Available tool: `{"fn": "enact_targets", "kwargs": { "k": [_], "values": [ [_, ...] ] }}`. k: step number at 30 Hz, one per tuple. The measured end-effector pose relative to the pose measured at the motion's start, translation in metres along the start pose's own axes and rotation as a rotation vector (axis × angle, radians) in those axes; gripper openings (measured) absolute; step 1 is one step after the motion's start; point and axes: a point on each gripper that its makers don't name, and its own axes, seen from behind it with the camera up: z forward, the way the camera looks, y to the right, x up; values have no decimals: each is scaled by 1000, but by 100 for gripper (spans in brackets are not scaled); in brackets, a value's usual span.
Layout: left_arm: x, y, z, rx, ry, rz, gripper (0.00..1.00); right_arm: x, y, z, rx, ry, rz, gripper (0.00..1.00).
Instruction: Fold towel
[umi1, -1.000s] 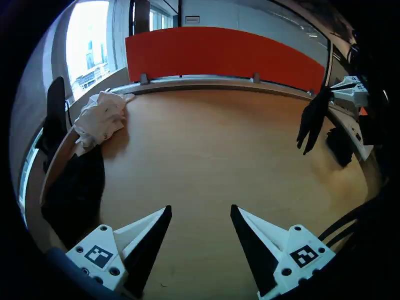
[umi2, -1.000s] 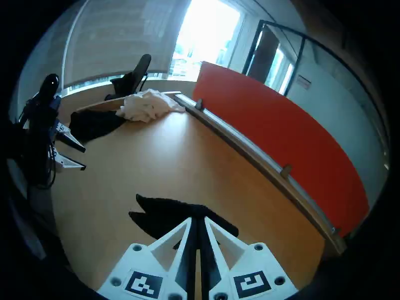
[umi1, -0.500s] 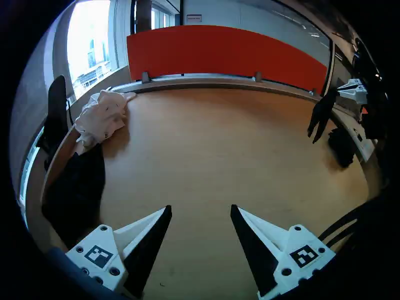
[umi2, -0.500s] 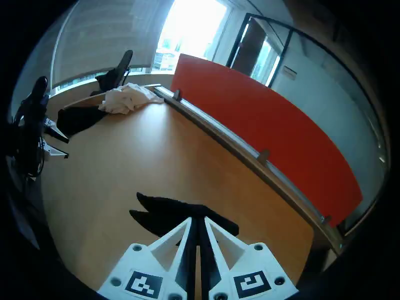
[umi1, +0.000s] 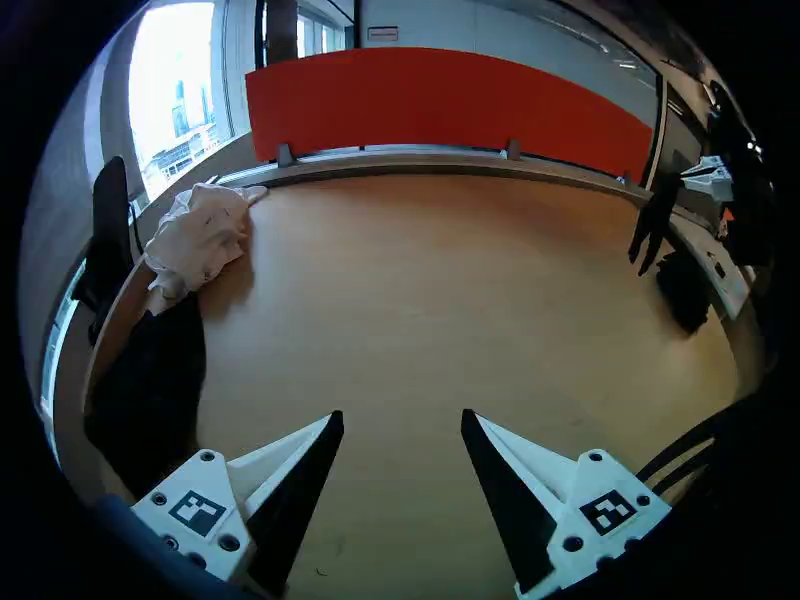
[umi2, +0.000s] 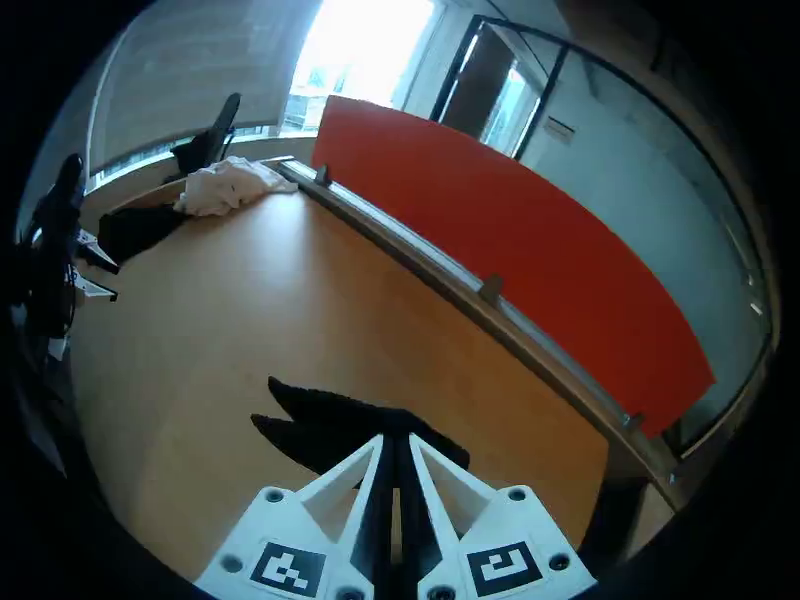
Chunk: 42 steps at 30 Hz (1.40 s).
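Since a second ago the right gripper (umi2: 397, 445) has carried the black towel (umi1: 654, 218) farther right. Its fingers are pressed together on the towel's upper end. The towel hangs directly below them near the table's (umi1: 420, 280) far right edge, long axis upright, loose ends pointing down. The left gripper (umi1: 400, 418) stands spread, well apart from it.

Wooden desk (umi1: 430, 290), red partition (umi1: 450, 100), black office chair (umi1: 108, 215), bright window (umi1: 175, 100)

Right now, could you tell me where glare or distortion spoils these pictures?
Left gripper view: the window is blown out, and the fisheye bows the red screen. Right gripper view: the window glares white, and the black cloth in the tongs shows no detail.
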Motion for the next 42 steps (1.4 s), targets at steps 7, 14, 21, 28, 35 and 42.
{"fn": "enact_targets", "kwargs": {
  "k": [7, 14, 21, 28, 35, 42],
  "values": [
    [0, 3, 2, 1, -6, 3, 87, -12, 33, 0, -30, -9, 37, 4],
    [0, 4, 4, 6, -10, 6, 87, -24, 67, -1, -71, -30, 55, 4],
    [-1, 5, 5, 11, -18, 9, 87, -36, 92, -3, -99, -46, 69, 4],
    [1, 8, 6, 12, -21, 17, 87, -51, 112, -4, -117, -72, 74, 4],
    [1, 9, 7, 14, -25, 22, 87, -66, 128, -4, -132, -97, 79, 4],
    [2, 11, 8, 16, -29, 27, 87, -76, 136, -3, -139, -110, 95, 4]
  ]
}}
